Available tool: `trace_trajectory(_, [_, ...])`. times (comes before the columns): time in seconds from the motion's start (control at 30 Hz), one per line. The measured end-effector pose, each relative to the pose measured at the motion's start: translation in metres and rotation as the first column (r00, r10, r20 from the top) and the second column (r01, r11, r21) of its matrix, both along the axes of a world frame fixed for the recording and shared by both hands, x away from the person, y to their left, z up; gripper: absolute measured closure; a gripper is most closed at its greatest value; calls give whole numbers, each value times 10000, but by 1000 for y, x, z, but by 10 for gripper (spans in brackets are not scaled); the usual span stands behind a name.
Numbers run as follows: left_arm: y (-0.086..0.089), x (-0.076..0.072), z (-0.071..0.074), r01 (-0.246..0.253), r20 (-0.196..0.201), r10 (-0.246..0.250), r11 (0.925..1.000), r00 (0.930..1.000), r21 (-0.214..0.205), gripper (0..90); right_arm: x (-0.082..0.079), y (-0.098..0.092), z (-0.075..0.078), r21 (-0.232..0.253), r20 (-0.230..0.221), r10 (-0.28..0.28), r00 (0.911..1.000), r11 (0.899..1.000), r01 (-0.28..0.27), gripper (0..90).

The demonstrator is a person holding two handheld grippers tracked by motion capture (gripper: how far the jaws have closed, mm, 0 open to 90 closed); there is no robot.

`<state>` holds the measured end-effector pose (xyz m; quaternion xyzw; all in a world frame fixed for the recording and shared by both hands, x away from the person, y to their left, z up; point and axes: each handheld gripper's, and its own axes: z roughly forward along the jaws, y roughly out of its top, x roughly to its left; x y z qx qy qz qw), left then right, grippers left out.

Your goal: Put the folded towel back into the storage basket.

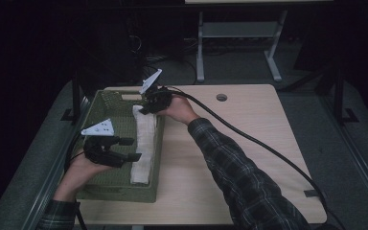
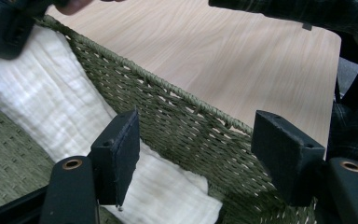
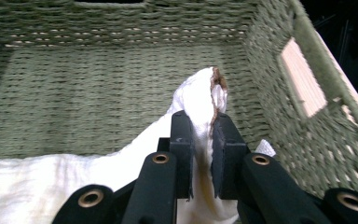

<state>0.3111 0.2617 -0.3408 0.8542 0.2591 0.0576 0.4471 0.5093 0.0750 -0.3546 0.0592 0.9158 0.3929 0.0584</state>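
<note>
Against the right wall of the green woven basket (image 1: 96,108), a folded white cloth (image 1: 143,143) lies lengthwise. At the basket's far end the right gripper (image 3: 200,154) pinches the cloth's corner between its pads, probably to lower that end into place. Nearer the basket's front, the left gripper (image 2: 196,149) hangs with jaws spread, nothing between them, apparently having let go.

A light wooden desk (image 1: 249,143) with a round cable hole (image 1: 222,97) stands on grey floor (image 1: 311,96). Behind it, a second desk's pale metal legs (image 1: 273,57) rise into darkness.
</note>
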Motion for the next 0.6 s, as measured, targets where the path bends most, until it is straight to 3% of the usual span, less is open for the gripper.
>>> trace_trajectory(0.23, [-1,2,-3,-130,-64,129,9998,9999,-131,314,17,1,-4,-137,44,-231,9997,9996,232,787])
trace_trajectory(0.37, [-4,2,-5,-117,-69,116,9998,9999,-156,310,29,0,-7,-41,163,-933,9955,9956,934,590])
trace_trajectory(0.6, [-10,6,-7,-234,-71,232,9995,9997,-225,291,32,-16,4,231,-329,-1495,9882,9884,1503,428])
